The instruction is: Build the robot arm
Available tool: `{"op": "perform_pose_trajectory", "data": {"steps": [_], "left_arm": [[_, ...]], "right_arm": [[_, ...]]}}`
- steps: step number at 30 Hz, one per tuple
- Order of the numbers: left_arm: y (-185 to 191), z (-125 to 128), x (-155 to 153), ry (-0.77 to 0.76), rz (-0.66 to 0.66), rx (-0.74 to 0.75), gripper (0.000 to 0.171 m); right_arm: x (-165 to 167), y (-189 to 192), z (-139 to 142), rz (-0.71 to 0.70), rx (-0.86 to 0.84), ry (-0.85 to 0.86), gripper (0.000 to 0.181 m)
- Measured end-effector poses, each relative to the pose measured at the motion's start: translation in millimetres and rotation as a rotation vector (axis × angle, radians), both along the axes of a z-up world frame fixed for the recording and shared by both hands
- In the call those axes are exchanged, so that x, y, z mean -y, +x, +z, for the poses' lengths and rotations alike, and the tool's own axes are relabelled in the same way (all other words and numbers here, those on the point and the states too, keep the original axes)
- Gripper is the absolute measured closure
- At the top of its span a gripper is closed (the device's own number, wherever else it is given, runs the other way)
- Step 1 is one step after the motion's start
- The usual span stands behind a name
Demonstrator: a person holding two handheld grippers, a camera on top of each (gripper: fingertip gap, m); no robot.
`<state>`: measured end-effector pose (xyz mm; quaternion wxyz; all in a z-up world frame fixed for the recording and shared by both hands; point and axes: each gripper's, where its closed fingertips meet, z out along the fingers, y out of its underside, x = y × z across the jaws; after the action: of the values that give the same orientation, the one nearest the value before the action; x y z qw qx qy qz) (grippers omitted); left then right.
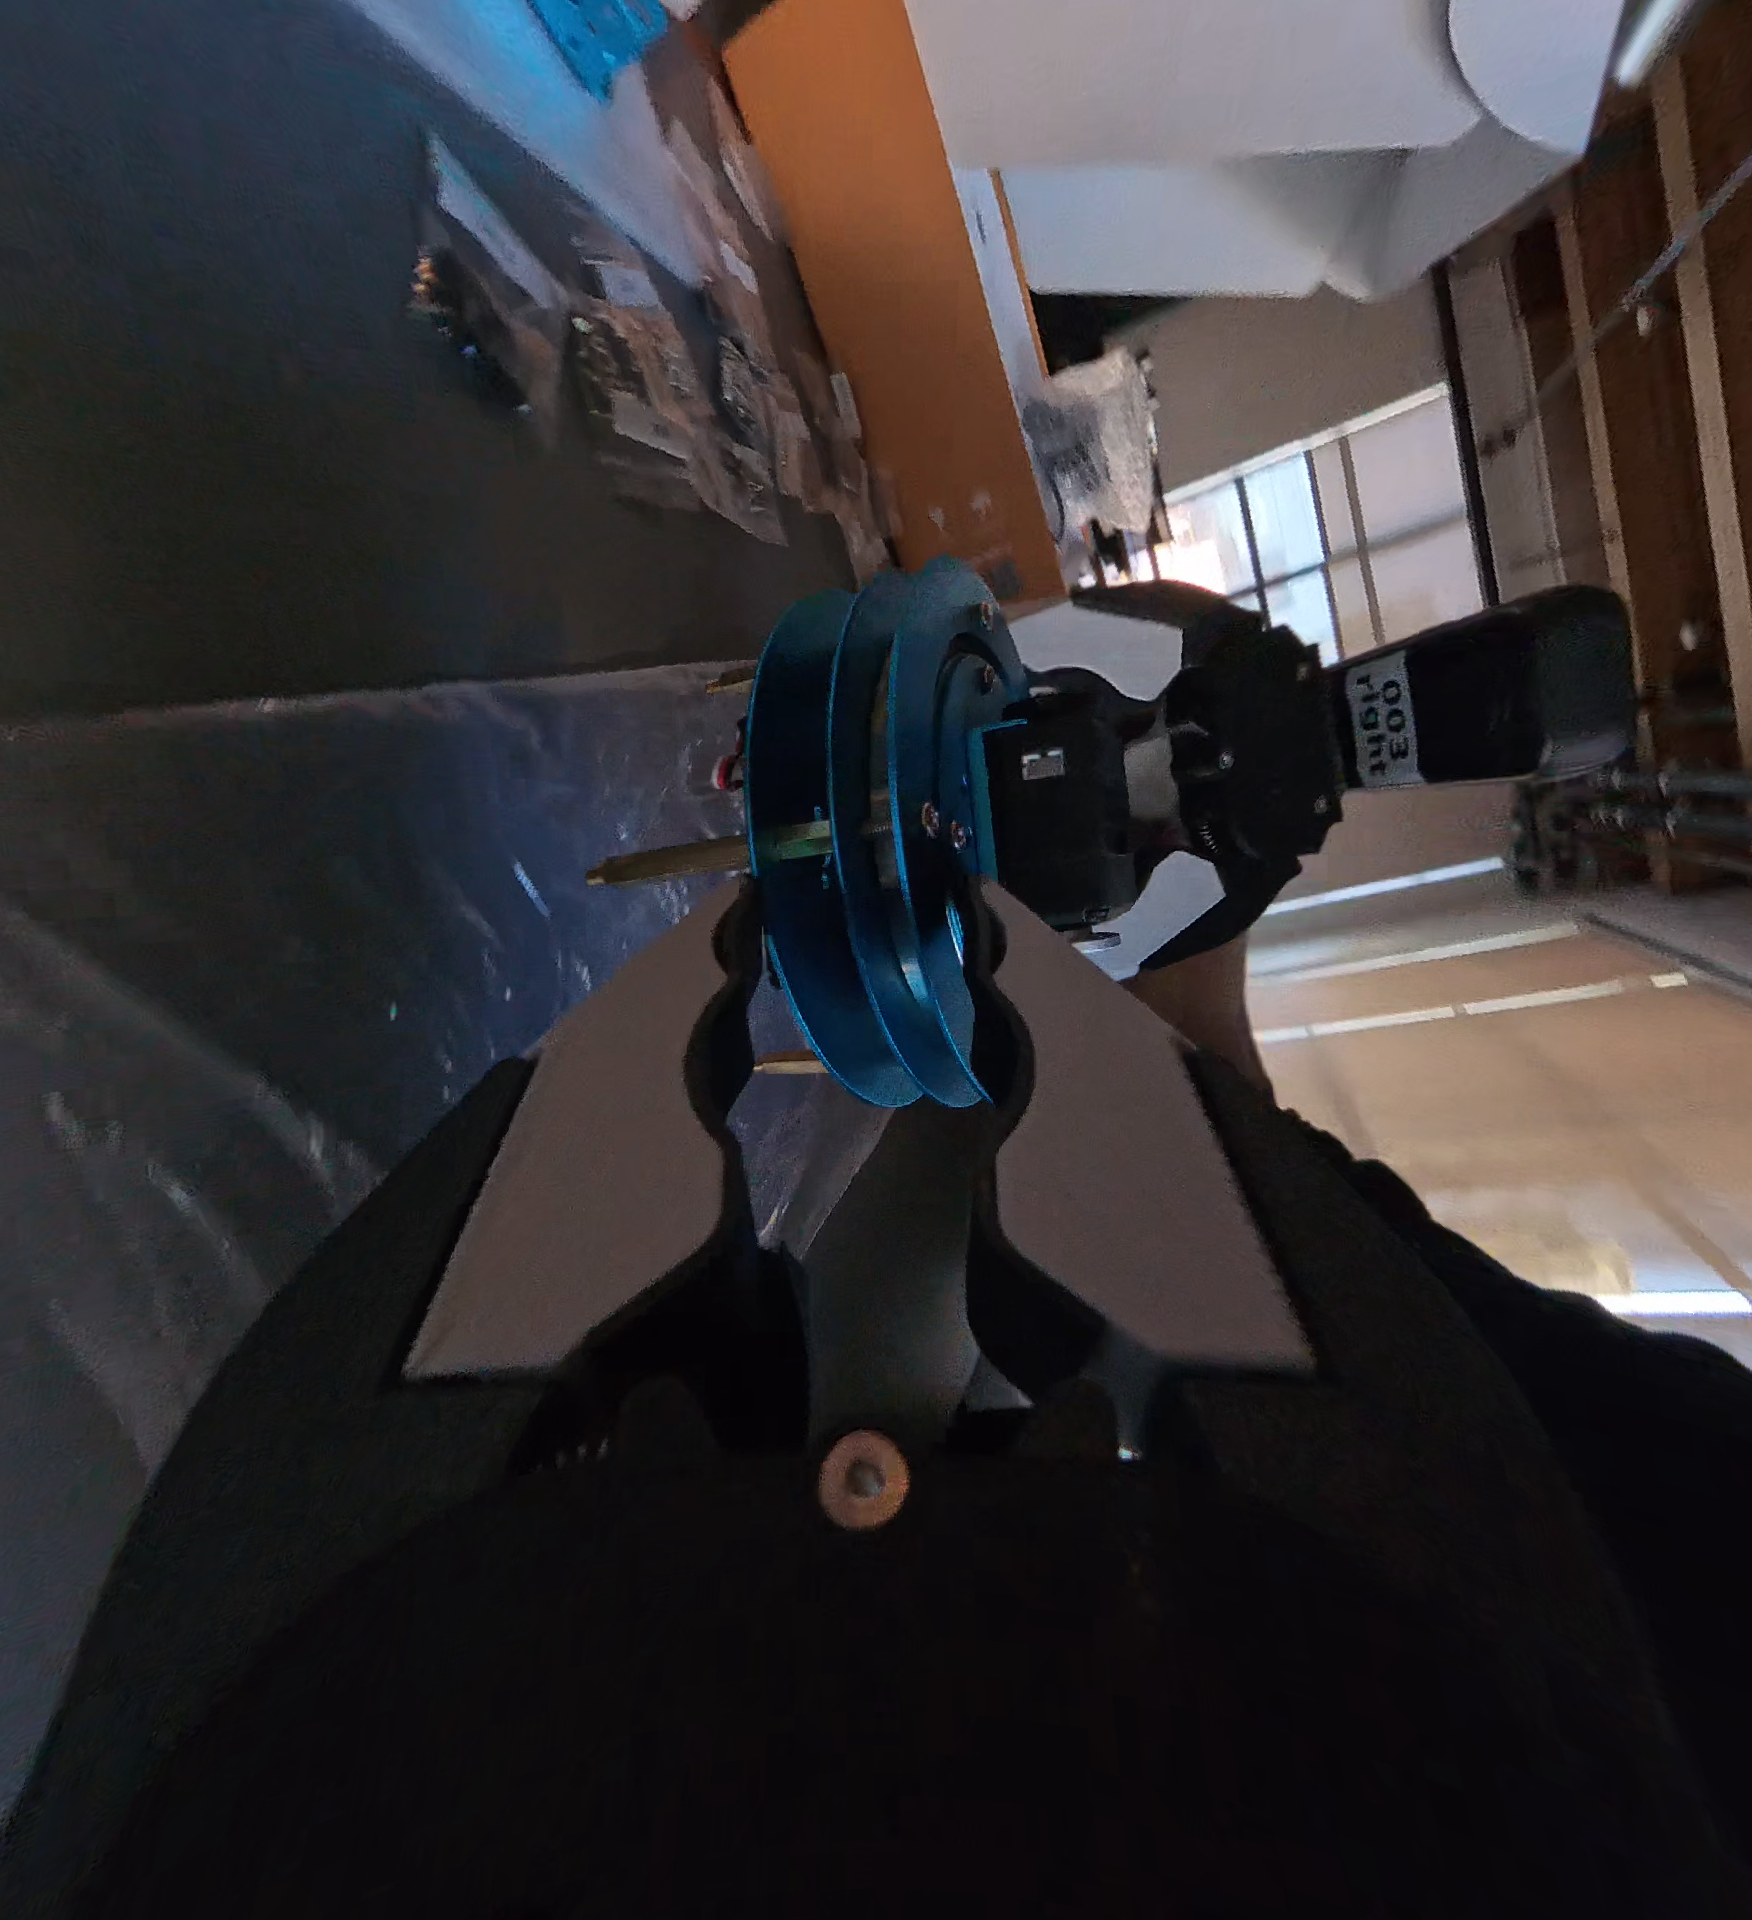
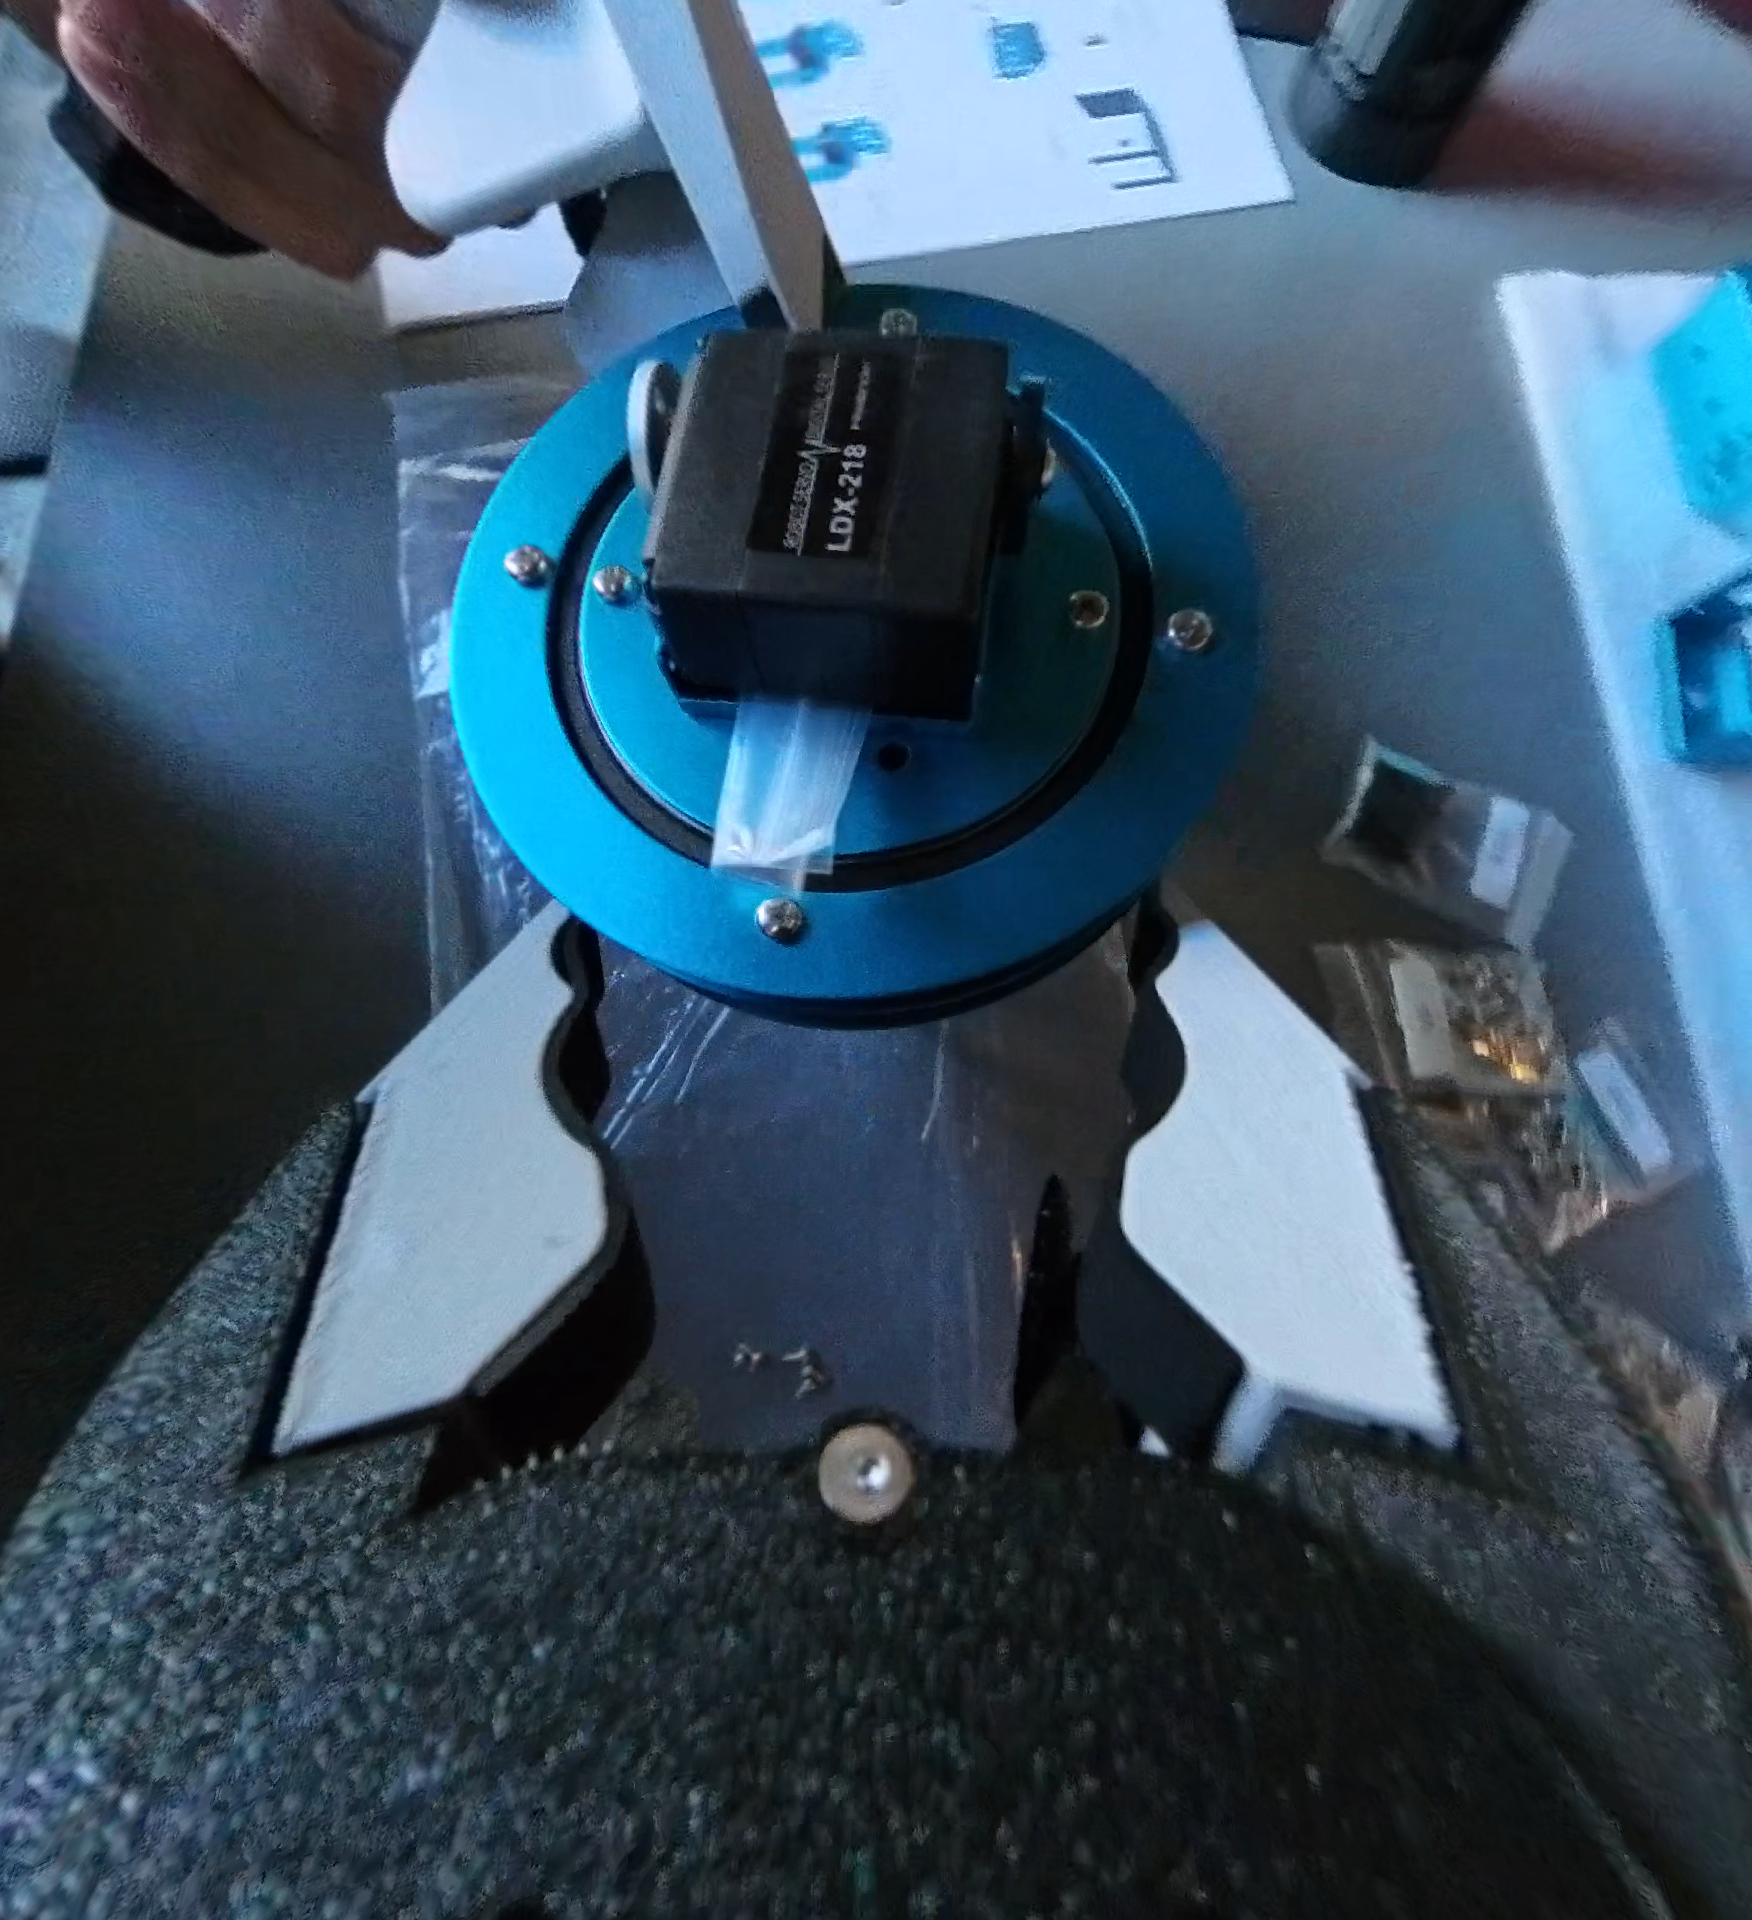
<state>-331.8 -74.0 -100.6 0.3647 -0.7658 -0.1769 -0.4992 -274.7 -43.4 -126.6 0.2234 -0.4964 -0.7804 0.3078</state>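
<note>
A blue round metal base (image 1: 851, 831) with a black servo (image 1: 1059, 800) bolted on it is held up on edge above the table, brass standoffs (image 1: 664, 862) pointing left. My left gripper (image 1: 867, 956) is shut on the base's double rim. My right gripper (image 1: 1121, 779) is open, its jaws spread either side of the servo without touching it. In the right wrist view the base (image 2: 560, 675) and servo (image 2: 830, 540) face me. The right gripper (image 2: 861, 956) sits wide open at the base's near rim. A clear plastic strip (image 2: 778, 790) hangs from the servo. The left gripper's white finger (image 2: 737, 187) meets the far rim.
A clear plastic bag (image 2: 851, 1143) lies on the grey table under the base. Small bags of hardware (image 2: 1454, 997) and blue brackets (image 2: 1745, 686) lie at the right. A printed sheet (image 2: 1007, 125) is behind. A hand (image 2: 228, 135) holds the left gripper. A cardboard box (image 1: 882, 312) stands beyond.
</note>
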Motion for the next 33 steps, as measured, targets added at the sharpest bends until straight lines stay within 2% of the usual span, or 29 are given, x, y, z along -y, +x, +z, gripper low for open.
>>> {"op": "perform_pose_trajectory", "data": {"steps": [2, 7, 14, 20, 24, 27, 30, 33], "left_arm": [[-1, -3, 10, -0.01, 0.057, -0.002, 0.134], [-1, -2, 24, 0.006, 0.194, -0.023, 0.134], [19, -13, 31, -0.014, 0.275, 0.014, 0.134], [26, -17, 35, 0.004, 0.304, 0.04, 0.134], [27, -17, 37, 0.038, 0.29, 0.057, 0.135], [23, -16, 39, 0.076, 0.292, 0.055, 0.134], [15, -7, 46, 0.138, 0.317, 0.043, 0.122], [10, 9, 66, 0.244, 0.323, -0.094, 0.122]], "right_arm": [[5, -4, -3, 0.09, 0.014, 0.012, 0.079], [13, -8, -7, 0.212, 0.016, 0.001, 0.079], [14, 6, -17, 0.355, 0.067, 0.006, 0.079], [14, 10, -17, 0.417, 0.062, -0.021, 0.079], [16, 10, -21, 0.418, 0.037, -0.051, 0.078], [14, 11, -19, 0.365, -0.017, -0.071, 0.079], [-8, 18, -18, 0.214, -0.057, 0.025, 0.084], [-22, 37, -2, 0.049, -0.114, 0.031, 0.089]]}}
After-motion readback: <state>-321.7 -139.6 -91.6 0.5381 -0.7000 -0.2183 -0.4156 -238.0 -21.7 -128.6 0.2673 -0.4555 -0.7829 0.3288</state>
